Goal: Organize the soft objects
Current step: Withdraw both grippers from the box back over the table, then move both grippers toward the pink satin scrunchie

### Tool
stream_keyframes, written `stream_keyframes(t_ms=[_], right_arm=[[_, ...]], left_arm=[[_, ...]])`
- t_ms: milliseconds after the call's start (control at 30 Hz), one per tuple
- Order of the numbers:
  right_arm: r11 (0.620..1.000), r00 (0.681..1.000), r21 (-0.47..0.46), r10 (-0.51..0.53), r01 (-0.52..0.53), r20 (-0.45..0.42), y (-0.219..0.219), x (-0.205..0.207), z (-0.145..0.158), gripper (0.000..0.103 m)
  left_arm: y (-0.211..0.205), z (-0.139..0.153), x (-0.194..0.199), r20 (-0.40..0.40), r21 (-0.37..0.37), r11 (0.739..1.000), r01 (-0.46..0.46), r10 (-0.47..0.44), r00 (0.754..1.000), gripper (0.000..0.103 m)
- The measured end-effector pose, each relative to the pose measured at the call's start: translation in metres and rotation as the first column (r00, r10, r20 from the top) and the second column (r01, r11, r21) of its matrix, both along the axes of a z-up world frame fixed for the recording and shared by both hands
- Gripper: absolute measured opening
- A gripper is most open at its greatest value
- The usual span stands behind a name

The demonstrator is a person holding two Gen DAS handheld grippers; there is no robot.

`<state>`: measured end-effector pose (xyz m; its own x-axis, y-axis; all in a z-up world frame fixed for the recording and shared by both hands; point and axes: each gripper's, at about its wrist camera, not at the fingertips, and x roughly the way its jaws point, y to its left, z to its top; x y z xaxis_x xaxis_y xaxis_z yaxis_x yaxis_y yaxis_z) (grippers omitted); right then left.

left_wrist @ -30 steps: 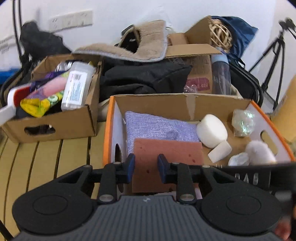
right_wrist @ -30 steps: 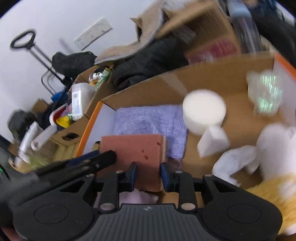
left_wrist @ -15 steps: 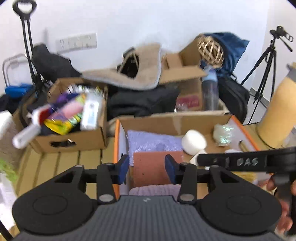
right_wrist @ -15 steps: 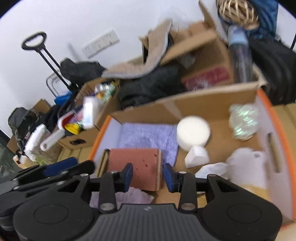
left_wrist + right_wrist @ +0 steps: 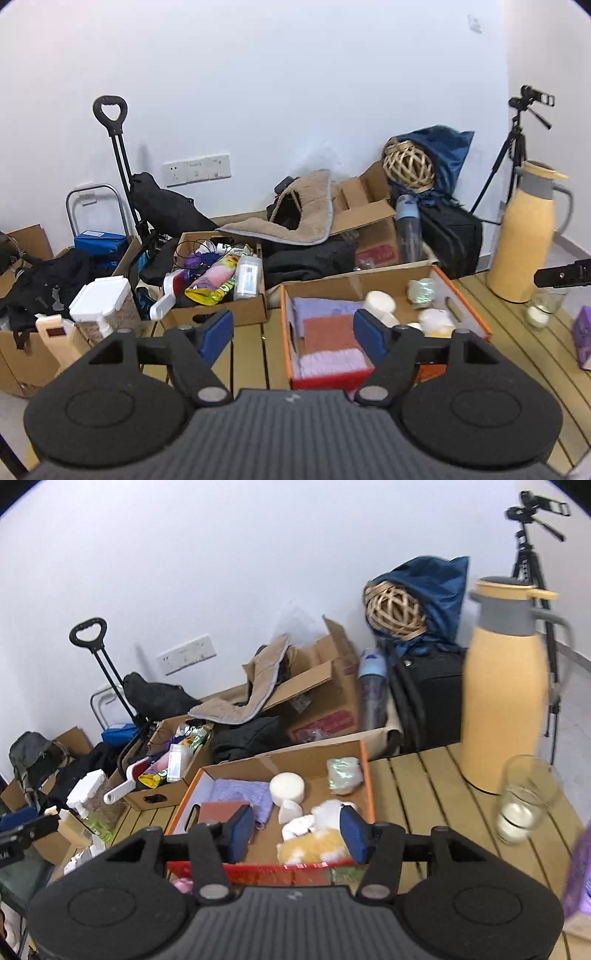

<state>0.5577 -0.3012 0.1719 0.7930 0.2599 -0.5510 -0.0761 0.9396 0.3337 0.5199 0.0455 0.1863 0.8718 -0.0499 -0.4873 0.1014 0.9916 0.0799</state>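
Both my grippers have drawn back from the box (image 5: 463,301) since a second ago, left (image 5: 293,332) and right (image 5: 297,829), jaws now spread wide and holding nothing. On the slatted bench (image 5: 424,786), that box holds a lilac cloth (image 5: 325,306), the brick-red sponge (image 5: 327,334) lying on it, a white foam disc (image 5: 287,786), a yellow plush (image 5: 312,847). Left of it, a smaller carton (image 5: 218,314) is crammed with packets. Right: tan jug (image 5: 504,701), glass (image 5: 524,797). Behind, white wall (image 5: 295,92).
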Motion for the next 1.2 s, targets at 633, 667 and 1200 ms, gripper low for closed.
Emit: stream_keyframes(t_ms=[633, 667, 1200], right_arm=[[0.982, 0.910, -0.169, 0.141, -0.079, 0.391, 0.038, -0.346, -0.086, 0.094], [0.983, 0.914, -0.158, 0.150, -0.097, 0.376, 0.040, -0.352, -0.095, 0.094], [0.991, 0.965, -0.087, 0.117, -0.100, 0.235, 0.055, -0.291, -0.138, 0.082]], left_arm=[[0.003, -0.115, -0.353, 0.360, -0.035, 0.999, -0.009, 0.021, 0.933, 0.103], [0.001, -0.118, -0.354, 0.335, -0.035, 0.999, 0.000, 0.012, 0.942, 0.103], [-0.011, -0.160, -0.246, 0.172, -0.093, 0.995, 0.035, -0.019, 0.985, 0.103]])
